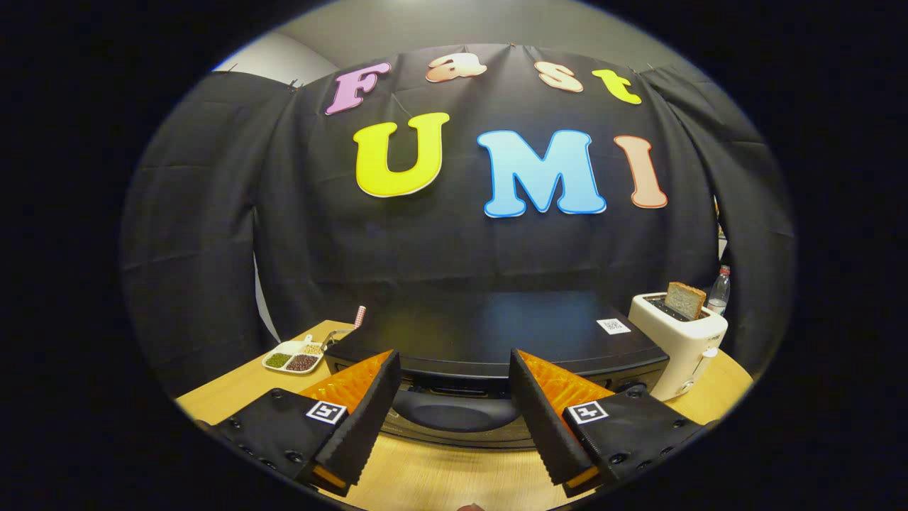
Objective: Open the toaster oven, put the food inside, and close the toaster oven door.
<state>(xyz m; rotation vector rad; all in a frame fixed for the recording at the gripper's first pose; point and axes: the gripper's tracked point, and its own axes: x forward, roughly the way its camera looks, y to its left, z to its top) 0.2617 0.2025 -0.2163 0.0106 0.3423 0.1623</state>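
The hand-held gripper (pixel 454 380) hangs level just before the black toaster oven (pixel 496 341) on the bench (pixel 440 475), its fingers spread wide and grasping nothing, flanking the oven's door handle (pixel 454 415). A white toaster (pixel 677 341) with a bread slice (pixel 685 299) stands right of the oven; a divided dish (pixel 292 357) lies to its left.

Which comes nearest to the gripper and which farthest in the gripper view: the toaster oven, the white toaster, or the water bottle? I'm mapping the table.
The gripper is open.
1. Toaster oven, just ahead, its handle between the fingers.
2. White toaster, beyond the oven's right end.
3. Water bottle, behind the toaster.
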